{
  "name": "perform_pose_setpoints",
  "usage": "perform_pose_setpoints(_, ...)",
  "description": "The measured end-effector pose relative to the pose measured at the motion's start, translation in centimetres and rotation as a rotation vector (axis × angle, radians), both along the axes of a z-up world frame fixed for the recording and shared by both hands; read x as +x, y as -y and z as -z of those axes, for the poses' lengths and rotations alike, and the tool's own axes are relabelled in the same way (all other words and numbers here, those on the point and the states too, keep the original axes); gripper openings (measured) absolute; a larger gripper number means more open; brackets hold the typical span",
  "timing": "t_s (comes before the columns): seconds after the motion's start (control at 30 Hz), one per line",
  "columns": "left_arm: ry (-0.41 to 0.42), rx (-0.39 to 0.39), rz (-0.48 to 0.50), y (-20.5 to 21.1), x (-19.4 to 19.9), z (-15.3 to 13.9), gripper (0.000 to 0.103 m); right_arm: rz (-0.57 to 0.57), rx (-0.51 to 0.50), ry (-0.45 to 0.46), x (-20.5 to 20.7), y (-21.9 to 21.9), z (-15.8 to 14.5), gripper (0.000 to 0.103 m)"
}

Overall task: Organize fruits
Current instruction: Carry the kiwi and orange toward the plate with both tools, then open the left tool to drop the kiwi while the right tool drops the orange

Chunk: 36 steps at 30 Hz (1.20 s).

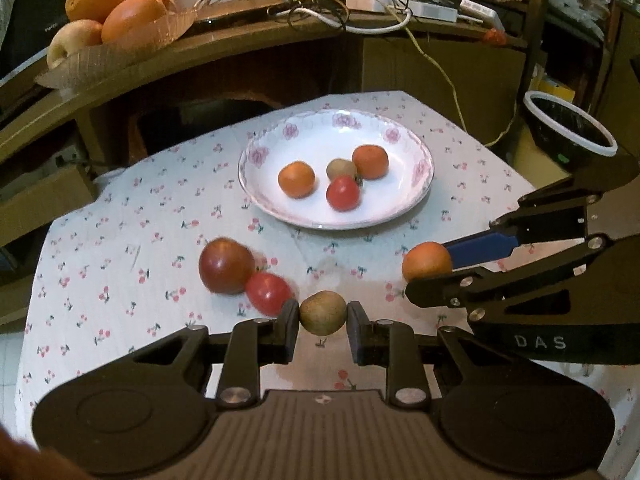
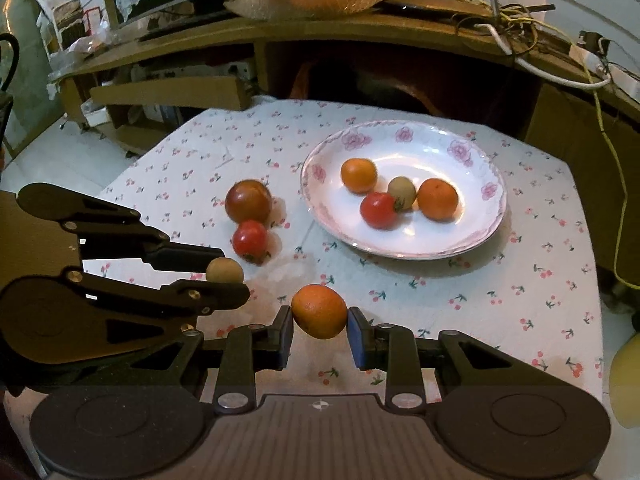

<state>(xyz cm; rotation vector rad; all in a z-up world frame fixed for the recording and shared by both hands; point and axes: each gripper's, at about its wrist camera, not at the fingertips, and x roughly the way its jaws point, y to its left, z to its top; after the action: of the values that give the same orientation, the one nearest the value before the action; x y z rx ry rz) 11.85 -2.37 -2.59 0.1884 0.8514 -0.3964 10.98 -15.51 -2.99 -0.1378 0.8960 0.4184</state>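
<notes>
Brown-green small fruit (image 1: 322,313) is pinched in the left gripper (image 1: 323,322), fingers (image 1: 289,330) closed on its two sides. Right gripper (image 2: 320,330) same story: closed on a small orange (image 2: 319,311). Both fruits are held low over the cherry-print counter (image 1: 120,248), near its front, well short of the plate (image 1: 416,200).

Plate already holds two oranges, a red tomato (image 1: 343,193) and another brown-green fruit, clustered mid-plate. Still on the cloth: a dark red large fruit (image 1: 226,266) touching a red tomato (image 1: 269,293), just left of the left gripper.

Risks, as judgement: round, smooth fruit gripped only at its widest line could pop out if squeezed harder or swung fast. Grippers sit close side by side, so both heading to the plate together could knock fingers. Dropping onto the crowded middle could bump fruit and send it rolling toward the shallow rim.

Orientation: held orange is slightly oval, long axis roughly across the fingers, tilted a bit. Brown-green fruit is near round, no clear axis; stem end cannot be made out.
</notes>
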Motion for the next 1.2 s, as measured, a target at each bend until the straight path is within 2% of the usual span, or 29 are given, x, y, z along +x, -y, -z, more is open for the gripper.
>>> perform_pose_setpoints(0.33, 0.042, 0.004, 0.003, 1.3, 1.2, -1.2, 0.031, 0.052, 0.021, 0.027, 0.6, 1.1, -0.9, 0.029)
perform_pose_setpoints(0.6, 0.071, 0.021, -0.009, 2.5, 3.9, -1.7, 0.031, 0.112, 0.033, 0.054, 2.2, 2.1, -1.4, 0.030)
perform_pose_setpoints(0.83, 0.076, 0.034, -0.015, 3.4, 5.7, -1.3, 0.030, 0.154, 0.020, 0.075, 4.3, 2.8, -1.2, 0.031)
perform_pose_setpoints(1.2, 0.060, 0.049, -0.029, 3.6, 8.3, 0.1, 0.030, 0.160, -0.011, 0.070, 7.1, 2.8, -0.1, 0.031)
